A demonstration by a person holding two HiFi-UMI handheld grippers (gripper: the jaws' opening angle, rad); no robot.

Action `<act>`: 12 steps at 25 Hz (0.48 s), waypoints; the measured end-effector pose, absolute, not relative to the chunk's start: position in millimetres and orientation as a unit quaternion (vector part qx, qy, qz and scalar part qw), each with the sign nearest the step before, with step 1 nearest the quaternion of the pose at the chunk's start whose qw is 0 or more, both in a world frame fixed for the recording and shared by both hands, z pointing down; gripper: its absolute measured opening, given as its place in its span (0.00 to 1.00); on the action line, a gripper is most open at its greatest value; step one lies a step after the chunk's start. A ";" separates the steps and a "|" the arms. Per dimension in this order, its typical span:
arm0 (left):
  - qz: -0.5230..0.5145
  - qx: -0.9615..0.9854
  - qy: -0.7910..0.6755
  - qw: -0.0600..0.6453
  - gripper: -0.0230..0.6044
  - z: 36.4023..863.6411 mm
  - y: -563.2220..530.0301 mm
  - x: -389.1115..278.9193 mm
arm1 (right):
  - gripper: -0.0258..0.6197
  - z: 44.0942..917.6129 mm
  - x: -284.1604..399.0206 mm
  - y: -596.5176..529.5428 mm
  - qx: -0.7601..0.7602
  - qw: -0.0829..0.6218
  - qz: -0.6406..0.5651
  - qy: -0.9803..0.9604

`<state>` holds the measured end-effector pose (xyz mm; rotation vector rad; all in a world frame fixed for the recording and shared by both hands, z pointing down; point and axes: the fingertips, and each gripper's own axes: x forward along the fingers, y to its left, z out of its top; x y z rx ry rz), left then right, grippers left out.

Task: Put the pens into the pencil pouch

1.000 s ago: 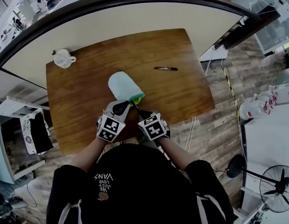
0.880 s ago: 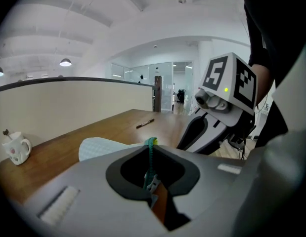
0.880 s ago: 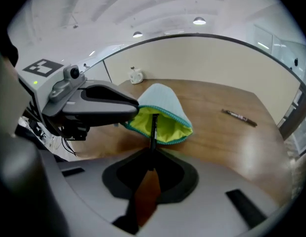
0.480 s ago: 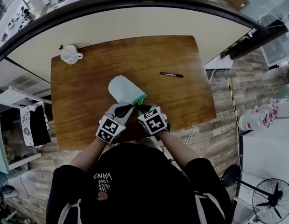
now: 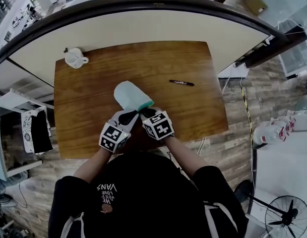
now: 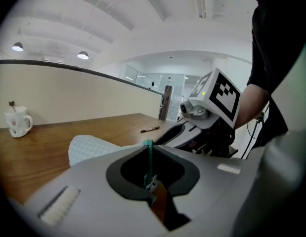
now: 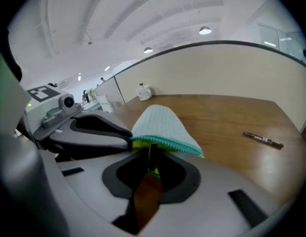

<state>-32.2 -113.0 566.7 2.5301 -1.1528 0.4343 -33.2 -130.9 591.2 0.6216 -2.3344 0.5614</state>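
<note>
A pale teal pencil pouch (image 5: pixel 129 95) lies on the wooden table (image 5: pixel 93 108), its mouth towards me. Its green zipper edge (image 6: pixel 149 152) runs between the jaws of my left gripper (image 5: pixel 129 115), which is shut on it. My right gripper (image 5: pixel 145 112) is beside it at the mouth (image 7: pixel 165 144), where yellow-green lining shows. It is shut on a slim dark thing (image 7: pixel 152 158); whether that is a pen or the zipper pull I cannot tell. A black pen (image 5: pixel 181 83) lies alone on the table to the right, also in the right gripper view (image 7: pixel 263 139).
A white mug (image 5: pixel 75 58) stands at the table's far left corner. A curved cream wall (image 5: pixel 153 24) runs behind the table. The table's near edge is just under my hands. White shelves (image 5: pixel 14 133) stand on the floor to the left.
My right gripper has moved left and a little away from me, closer to the left gripper at the pouch's mouth. Less yellow lining shows now. The left gripper has hardly shifted.
</note>
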 end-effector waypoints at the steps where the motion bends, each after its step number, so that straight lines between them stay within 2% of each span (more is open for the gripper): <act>1: 0.147 0.883 -0.413 0.168 0.09 564.3 -115.5 -34.7 | 0.12 590.6 -33.8 -131.5 0.236 0.312 0.221 -0.893; 5: 0.138 0.872 -0.436 0.176 0.09 560.5 -122.3 -39.4 | 0.19 586.7 -25.8 -130.6 0.234 0.285 0.236 -0.899; 12: 0.131 0.852 -0.466 0.201 0.09 573.4 -131.7 -42.7 | 0.19 588.5 39.8 -160.9 0.289 0.300 0.197 -0.888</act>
